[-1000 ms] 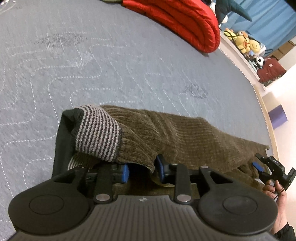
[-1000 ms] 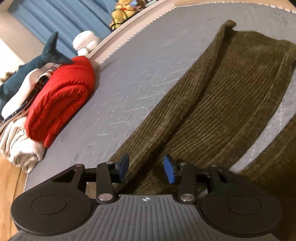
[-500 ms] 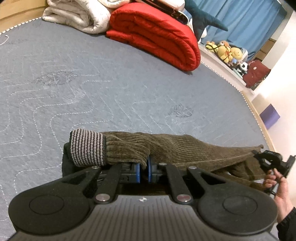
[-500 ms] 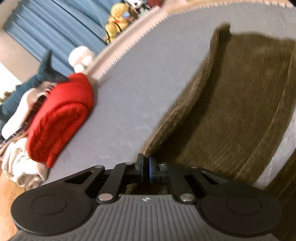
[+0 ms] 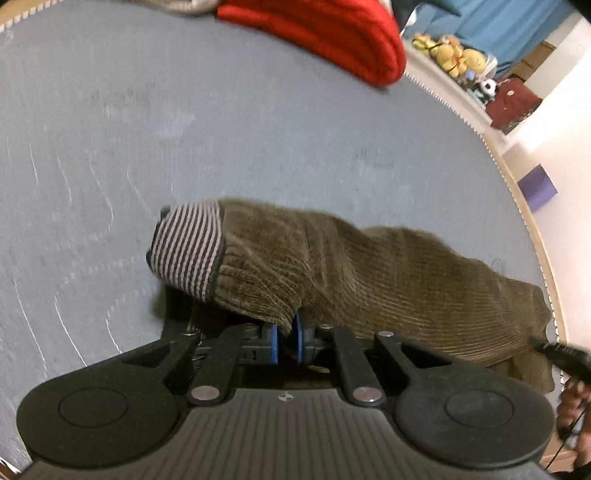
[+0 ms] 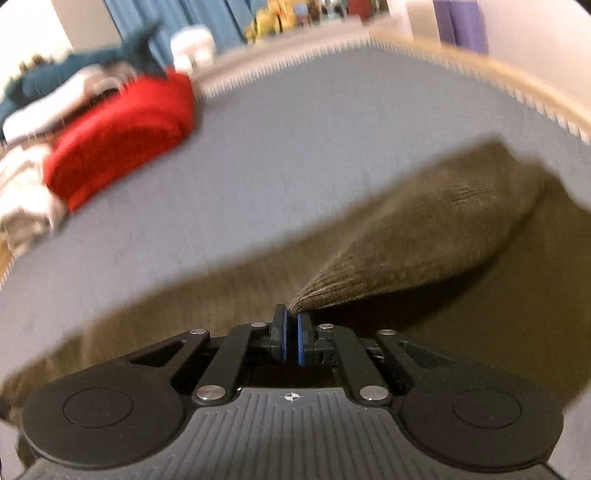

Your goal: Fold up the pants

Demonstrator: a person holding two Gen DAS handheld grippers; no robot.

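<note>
Pants [image 5: 369,273], brown corduroy, are lying across the grey bed [image 5: 221,140], with a striped cuff [image 5: 188,251] showing at one end. Left tool [image 5: 284,341] is pinching a fold of the pants just beside the cuff, its blue pads nearly together after a slight reopening with cloth between them. Right tool [image 6: 291,338] is clamping a corner of the pants [image 6: 424,236], which is rising off the bed in a taut ridge. Red blanket [image 5: 325,33] is sitting at the far edge, well apart. Right hand [image 5: 570,413] is showing at the left view's border.
</note>
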